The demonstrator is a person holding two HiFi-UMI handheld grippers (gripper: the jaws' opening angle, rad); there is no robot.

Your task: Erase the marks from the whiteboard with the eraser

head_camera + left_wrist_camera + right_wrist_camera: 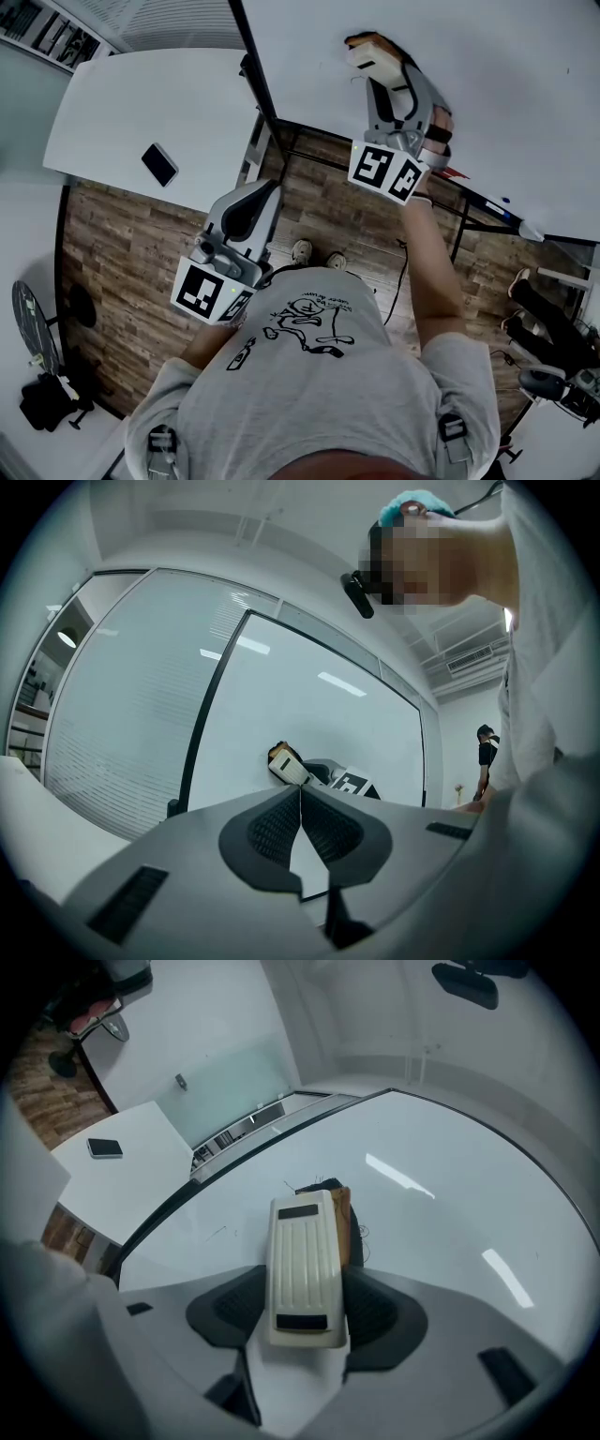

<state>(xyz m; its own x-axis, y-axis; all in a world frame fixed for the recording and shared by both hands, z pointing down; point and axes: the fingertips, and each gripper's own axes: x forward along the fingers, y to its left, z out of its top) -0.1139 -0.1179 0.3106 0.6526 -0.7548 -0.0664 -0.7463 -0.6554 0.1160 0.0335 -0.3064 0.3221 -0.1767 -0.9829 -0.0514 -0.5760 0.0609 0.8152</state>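
My right gripper point(302, 1312) is shut on a cream eraser point(304, 1271) with a brown felt underside, pressed against the whiteboard point(441, 1232). Faint dark marks point(360, 1235) show on the board just beyond the eraser's tip. From the head view the eraser point(371, 54) sits near the board's left edge, ahead of the right gripper point(380, 80). My left gripper point(251, 208) hangs low in front of the person's body, away from the board. Its jaws meet with nothing between them, in the left gripper view point(302, 829).
A white table point(150, 112) with a dark phone point(159, 164) stands left of the whiteboard. The board's black stand point(281, 141) rises from the wood floor point(122, 253). Markers lie on the board's tray point(502, 204). Another person point(487, 752) stands far off.
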